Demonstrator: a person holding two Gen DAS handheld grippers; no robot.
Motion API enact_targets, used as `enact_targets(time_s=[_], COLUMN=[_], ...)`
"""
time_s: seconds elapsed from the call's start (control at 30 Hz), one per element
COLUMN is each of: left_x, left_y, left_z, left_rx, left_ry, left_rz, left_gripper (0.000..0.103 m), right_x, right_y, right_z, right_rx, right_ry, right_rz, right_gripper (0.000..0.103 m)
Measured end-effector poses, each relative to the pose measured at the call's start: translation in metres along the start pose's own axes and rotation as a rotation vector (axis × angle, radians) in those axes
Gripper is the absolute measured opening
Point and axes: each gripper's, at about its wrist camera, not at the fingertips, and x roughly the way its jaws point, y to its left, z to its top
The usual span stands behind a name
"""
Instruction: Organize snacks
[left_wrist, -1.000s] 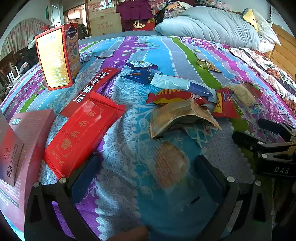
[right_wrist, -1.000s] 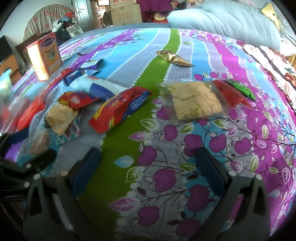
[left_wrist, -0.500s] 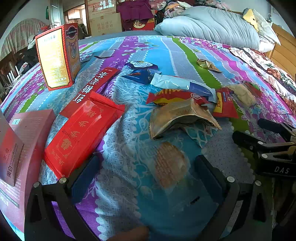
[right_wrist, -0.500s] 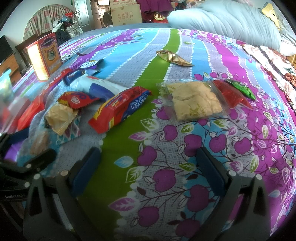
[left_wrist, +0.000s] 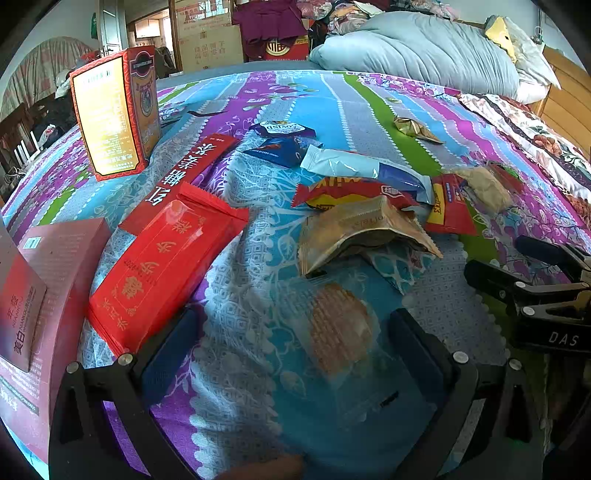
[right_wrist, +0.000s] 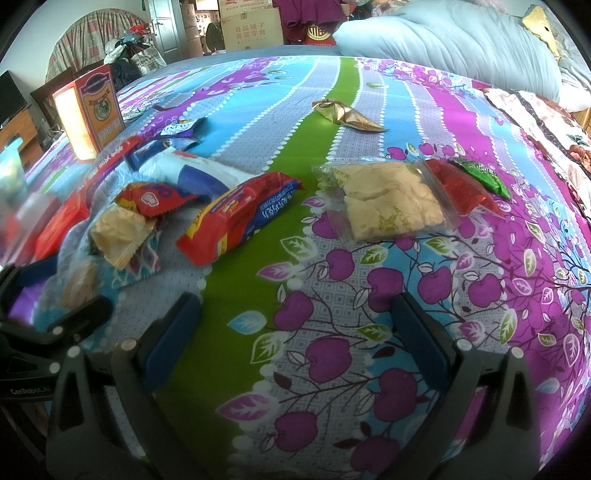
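Bright, even daylight; soft shadows. Fisheye bends the edges, corners go black. Near packets (right_wrist: 79, 282) blur; box (right_wrist: 74, 118) glares.

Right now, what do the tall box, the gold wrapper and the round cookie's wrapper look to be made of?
Tall box: printed cardboard, stiff flat panels, standing upright. Gold wrapper: probably foil, shiny and crumpled. Cookie wrapper: clear plastic film, since the cookie shows through.

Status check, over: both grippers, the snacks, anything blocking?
Left gripper open, empty, over clear-wrapped cookie. Right gripper open, empty, above bare bedspread. Snacks scattered; red packet nearest right. Nothing blocking.
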Motion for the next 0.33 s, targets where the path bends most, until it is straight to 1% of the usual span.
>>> enact_targets(time_s=[0.33], left_x=[0.0004], left_y=[0.0005], left_z=[0.0000], left_rx=[0.001], left_ry=[-0.001], left_rz=[0.001], left_gripper=[0.103], right_x=[0.0006], right_y=[-0.0001], right_z=[-0.0001], right_rx=[0.000], right_ry=[0.000], right_rz=[0.000], right_gripper=[0.103])
